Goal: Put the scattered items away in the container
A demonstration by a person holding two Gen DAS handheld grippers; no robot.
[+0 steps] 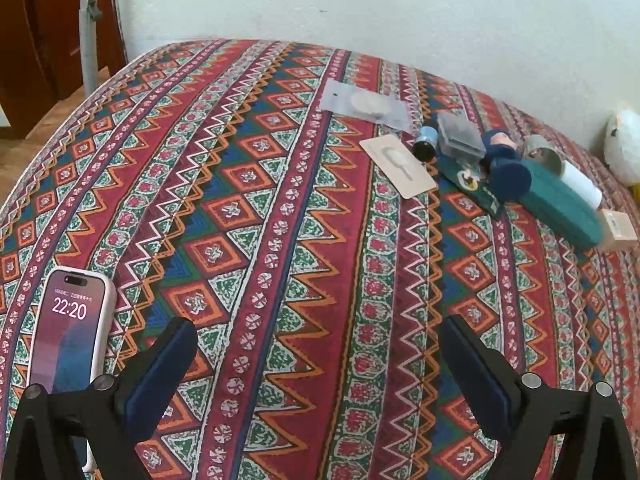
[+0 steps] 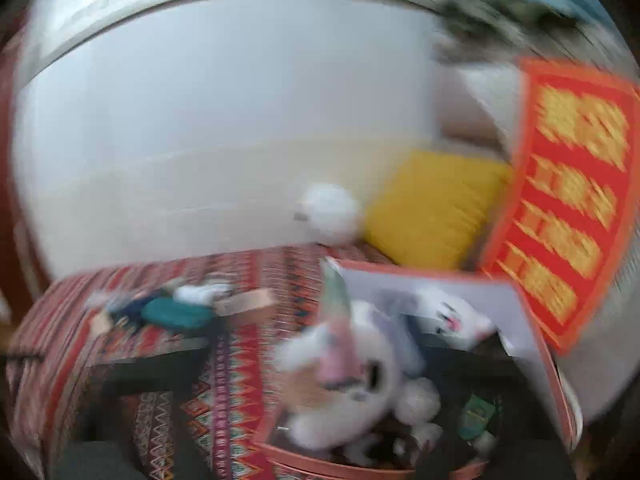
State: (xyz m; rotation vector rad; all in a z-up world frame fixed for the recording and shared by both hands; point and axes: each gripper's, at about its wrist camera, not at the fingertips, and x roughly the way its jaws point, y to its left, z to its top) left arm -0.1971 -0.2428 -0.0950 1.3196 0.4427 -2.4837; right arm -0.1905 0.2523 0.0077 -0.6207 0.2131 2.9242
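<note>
Black left gripper (image 1: 318, 364) sits nearest to us, fingers spread wide, nothing between them, low over the patterned cloth (image 1: 280, 208). A phone (image 1: 68, 328) lies just beside its left finger. Further off, up and to the right, we note the scattered pile (image 1: 492, 160); its teal case (image 1: 564, 204) runs long-axis away to the right. Right view is smeared: the red box (image 2: 400, 470) looks part-filled; right gripper's fingers we cannot tell. The left gripper seems the better placed to reach the pile.

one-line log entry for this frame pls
left gripper: open, empty, over patterned cloth | right gripper: blurred, state unclear | item pile: still out | box: holds white plush
</note>
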